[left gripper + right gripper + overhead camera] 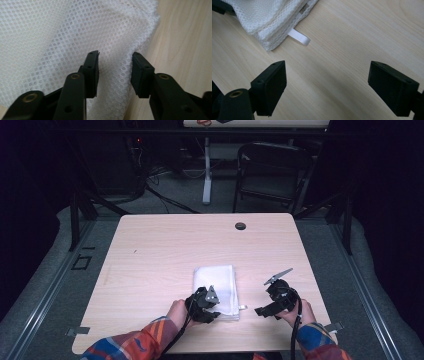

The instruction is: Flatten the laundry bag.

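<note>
A folded white mesh cloth [216, 279] lies on the light wooden table [165, 250], a little nearer than its middle. My left gripper [214, 312] sits at the cloth's near edge. In the left gripper view a raised fold of the cloth [62, 32] fills the gap of the left gripper [115, 72], and both pads touch the fold. My right gripper [260, 311] hangs to the right of the cloth. The right gripper [334, 82] stands wide open over bare wood, with the cloth's corner [267, 15] and its white ribbon tag [299, 37] beyond the fingertips.
A small black round cap [240, 225] sits in the tabletop near the far edge. A dark folding chair [270, 170] and a white desk leg [207, 175] stand on the floor beyond the table. Bare wood spreads to the left of and behind the cloth.
</note>
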